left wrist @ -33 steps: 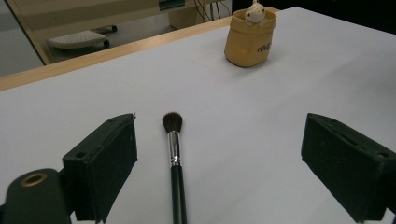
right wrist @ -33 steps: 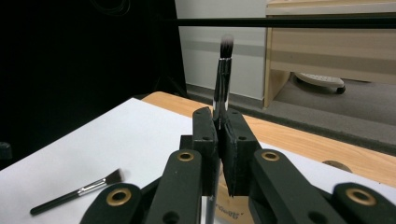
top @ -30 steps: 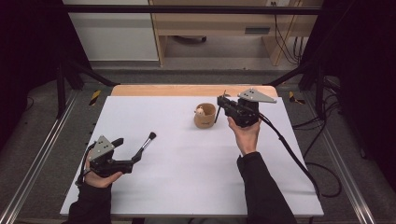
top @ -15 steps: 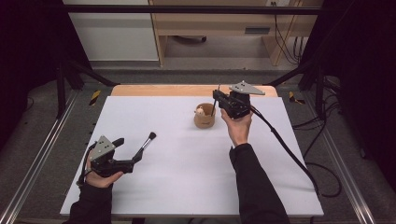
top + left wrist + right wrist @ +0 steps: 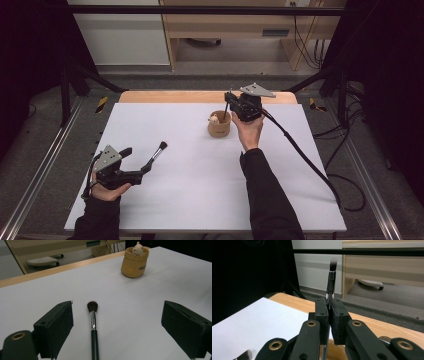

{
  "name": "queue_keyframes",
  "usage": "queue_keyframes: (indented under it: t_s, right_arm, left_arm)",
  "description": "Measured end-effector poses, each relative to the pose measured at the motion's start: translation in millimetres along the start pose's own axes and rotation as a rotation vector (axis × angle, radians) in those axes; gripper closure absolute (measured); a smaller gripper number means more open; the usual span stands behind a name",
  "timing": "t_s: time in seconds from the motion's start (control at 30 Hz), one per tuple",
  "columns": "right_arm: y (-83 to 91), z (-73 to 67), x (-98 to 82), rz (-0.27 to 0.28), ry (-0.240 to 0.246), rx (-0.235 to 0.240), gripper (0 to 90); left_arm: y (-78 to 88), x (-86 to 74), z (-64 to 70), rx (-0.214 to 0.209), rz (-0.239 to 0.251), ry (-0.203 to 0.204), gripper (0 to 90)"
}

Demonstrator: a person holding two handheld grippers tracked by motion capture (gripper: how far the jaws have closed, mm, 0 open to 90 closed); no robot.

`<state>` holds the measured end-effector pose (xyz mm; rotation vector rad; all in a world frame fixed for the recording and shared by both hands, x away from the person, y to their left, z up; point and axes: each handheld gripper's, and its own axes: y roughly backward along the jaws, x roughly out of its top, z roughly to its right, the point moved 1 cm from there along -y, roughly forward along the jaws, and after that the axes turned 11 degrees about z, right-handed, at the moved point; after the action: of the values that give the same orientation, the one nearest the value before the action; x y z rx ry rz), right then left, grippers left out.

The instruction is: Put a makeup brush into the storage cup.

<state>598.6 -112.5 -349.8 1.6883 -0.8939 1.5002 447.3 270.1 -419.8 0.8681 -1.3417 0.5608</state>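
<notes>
Right gripper (image 5: 229, 102) pinching small brush (image 5: 332, 277) upright, just above cup (image 5: 219, 125); step looks like dropping it in; next calls for lowering handle-first, then releasing. Left gripper (image 5: 117, 322) jaws spread, big brush (image 5: 93, 322) lying between on table (image 5: 200, 190), unpinched.

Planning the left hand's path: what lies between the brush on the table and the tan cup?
Nothing: bare white table separates brush from cup, per the left gripper view.
</notes>
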Motion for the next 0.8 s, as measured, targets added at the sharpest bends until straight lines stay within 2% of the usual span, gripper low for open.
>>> queue_keyframes:
  t_s: [0.17,0.53,0.8]
  right_arm:
    - [-5.6,2.7,-1.2,0.004,-0.009,-0.014,85.3]
    - [-15.6,5.8,-9.6,0.004,0.01,-0.032,85.3]
    - [-25.0,7.5,-19.8,-0.019,0.018,-0.048,85.3]
  left_arm:
    - [0.0,-0.2,-0.3,0.001,0.003,0.006,9.9]
    - [-3.0,-2.5,2.7,-0.002,-0.007,0.006,9.9]
    - [-4.3,-4.0,3.2,0.002,-0.013,0.007,9.9]
